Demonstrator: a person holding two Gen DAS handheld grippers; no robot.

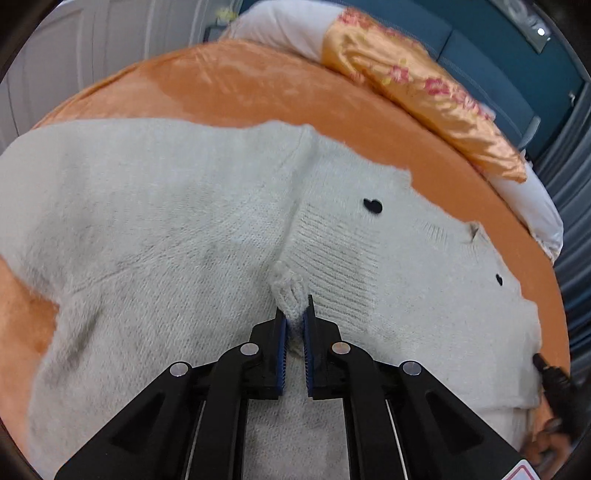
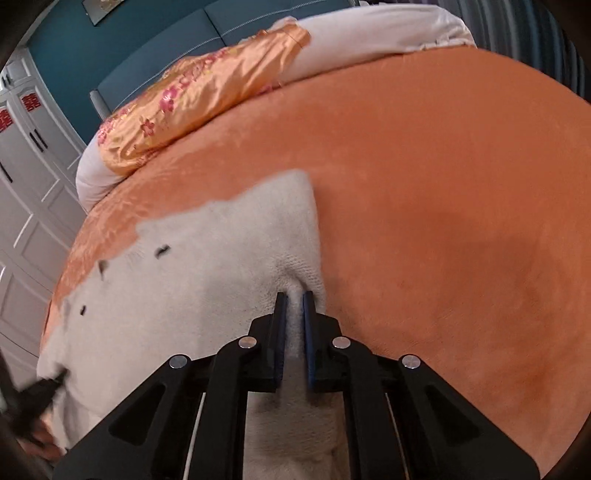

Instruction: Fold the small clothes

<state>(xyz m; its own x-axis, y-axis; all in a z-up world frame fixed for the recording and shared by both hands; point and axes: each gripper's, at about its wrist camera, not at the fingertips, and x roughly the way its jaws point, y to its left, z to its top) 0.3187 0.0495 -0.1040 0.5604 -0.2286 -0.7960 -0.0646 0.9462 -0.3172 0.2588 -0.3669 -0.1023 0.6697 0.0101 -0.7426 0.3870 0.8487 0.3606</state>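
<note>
A white knitted sweater [image 1: 166, 221] with small black buttons [image 1: 372, 205] lies spread on an orange bedspread [image 1: 240, 85]. My left gripper [image 1: 294, 306] is shut on a raised pinch of the knit beside a ribbed band [image 1: 332, 258]. In the right wrist view the same sweater [image 2: 207, 266] fills the lower left. There my right gripper [image 2: 295, 301] is shut on a fold of the knit close to the sweater's right edge. Each gripper shows as a blurred black shape in the other's view: the right gripper [image 1: 554, 376] at the sweater's far right corner, the left gripper [image 2: 40, 391] at the lower left.
An orange floral satin quilt [image 1: 417, 92] and white bedding [image 1: 288, 26] lie rolled along the head of the bed, against a teal headboard [image 1: 480, 48]. White wardrobe doors [image 2: 29, 184] stand to one side, grey curtains [image 1: 576, 184] to the other. Bare bedspread [image 2: 443, 203] stretches right of the sweater.
</note>
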